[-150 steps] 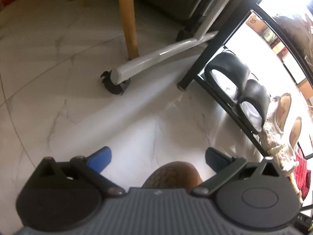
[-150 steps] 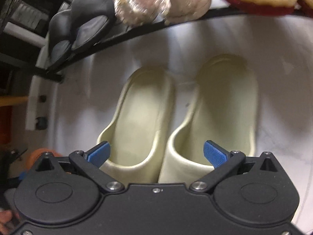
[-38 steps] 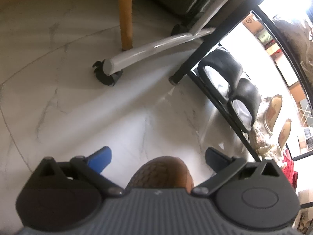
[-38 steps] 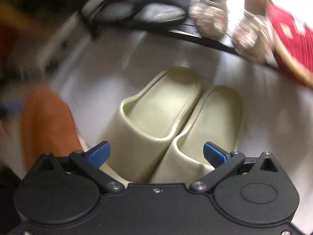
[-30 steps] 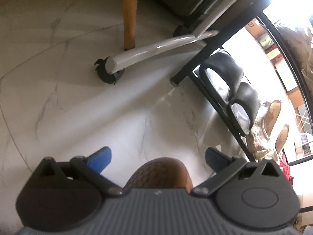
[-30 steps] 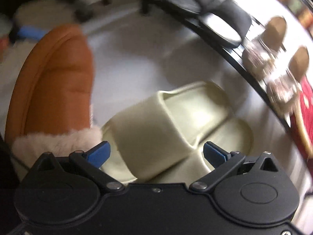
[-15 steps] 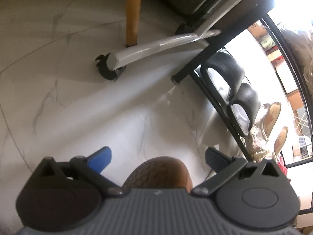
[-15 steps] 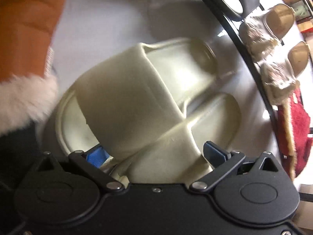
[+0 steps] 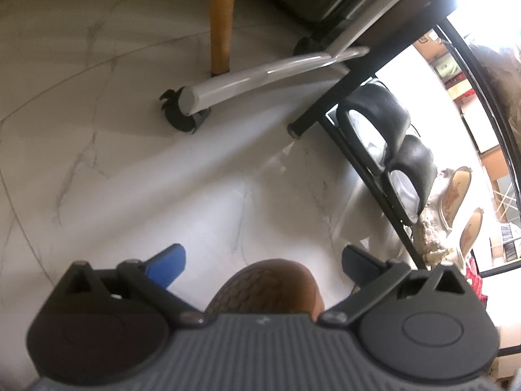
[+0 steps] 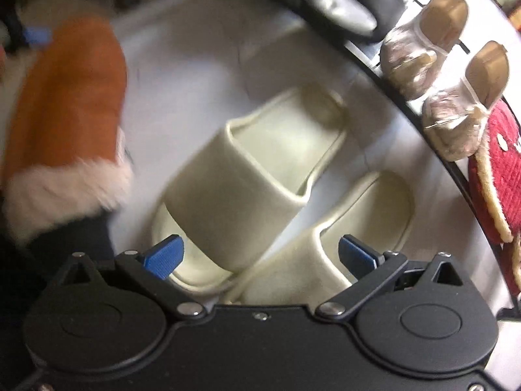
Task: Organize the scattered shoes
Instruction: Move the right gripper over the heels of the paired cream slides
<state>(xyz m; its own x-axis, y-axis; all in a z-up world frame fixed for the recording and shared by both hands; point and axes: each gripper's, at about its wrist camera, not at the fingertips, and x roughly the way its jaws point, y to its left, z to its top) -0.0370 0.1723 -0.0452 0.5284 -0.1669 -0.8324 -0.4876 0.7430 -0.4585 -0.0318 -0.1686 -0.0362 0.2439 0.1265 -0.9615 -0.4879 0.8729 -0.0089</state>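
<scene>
In the right wrist view, two cream slide sandals lie on the white floor: the left one (image 10: 257, 176) angled, the right one (image 10: 358, 224) beside it. My right gripper (image 10: 260, 255) is open just above their toe ends, touching neither. An orange slipper with white fur trim (image 10: 71, 114) hangs at the left. In the left wrist view, my left gripper (image 9: 265, 262) stands wide open with the orange slipper's toe (image 9: 270, 285) showing between its jaws, close to the body. How the slipper is held is hidden.
A black shoe rack (image 9: 368, 163) runs along the right with black shoes (image 9: 384, 120), glittery heeled sandals (image 10: 420, 49) and a red slipper (image 10: 498, 169). A chair's white wheeled base (image 9: 254, 84) and a wooden leg (image 9: 221, 19) stand on the marble floor ahead.
My right gripper swung from facing the cream sandals' heels toward their toe side, and the left sandal now lies angled. The orange slipper came into its view at the left. The left view barely shifted.
</scene>
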